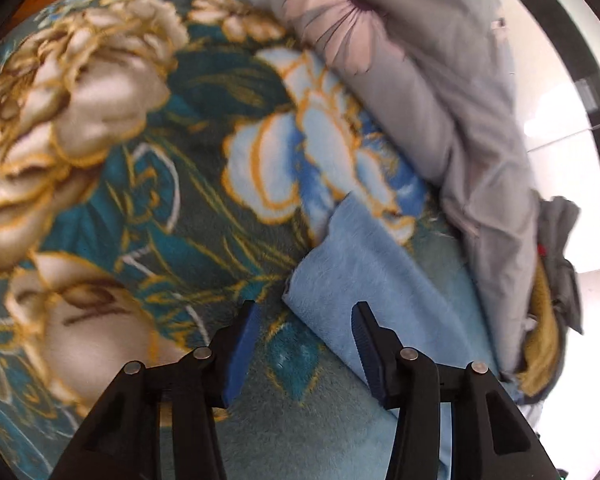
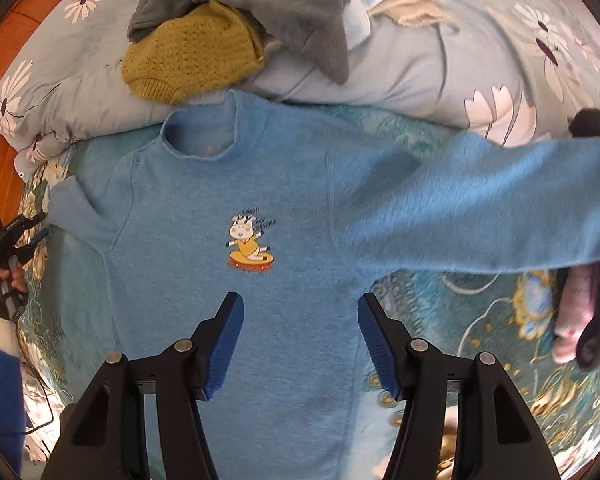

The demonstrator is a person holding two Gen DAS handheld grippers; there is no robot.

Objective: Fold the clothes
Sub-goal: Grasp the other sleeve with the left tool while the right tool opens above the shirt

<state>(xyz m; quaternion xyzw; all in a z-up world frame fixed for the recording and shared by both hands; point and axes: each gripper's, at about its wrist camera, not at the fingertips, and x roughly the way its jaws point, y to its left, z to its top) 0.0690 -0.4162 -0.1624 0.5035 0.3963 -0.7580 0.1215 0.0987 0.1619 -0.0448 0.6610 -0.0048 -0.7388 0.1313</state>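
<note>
Blue-padded fingers of the right gripper [image 2: 300,340] fill the bottom of the right wrist view, spread wide with nothing between them, hovering over the lower body of the blue sweater [image 2: 236,280]. At the far left edge the left gripper [image 2: 22,226] shows small, beside the sweater's short folded sleeve stub; in its own view the left gripper [image 1: 304,344] also stands wide open and empty, with a pale blue sleeve edge [image 1: 364,280] lying just ahead, toward its right finger.

Moving rightward, the sweater lies face up and flat on the teal floral blanket [image 2: 500,320], collar toward the top of the frame and the cartoon cow print [image 2: 249,242] at centre. At upper centre a mustard knit [image 2: 188,56] and grey garment [image 2: 276,4] rest on the flowered quilt [image 2: 480,80]. On the right, the long sleeve [image 2: 480,220] stretches out to the frame edge; its far end looks lifted, though what holds it is unclear.

Soft, light and limp, this fleece should drape rather than hold shape, and likely clings a little to the plush blanket. Pinching at a cuff, shoulder seam or hem corner seems best.
</note>
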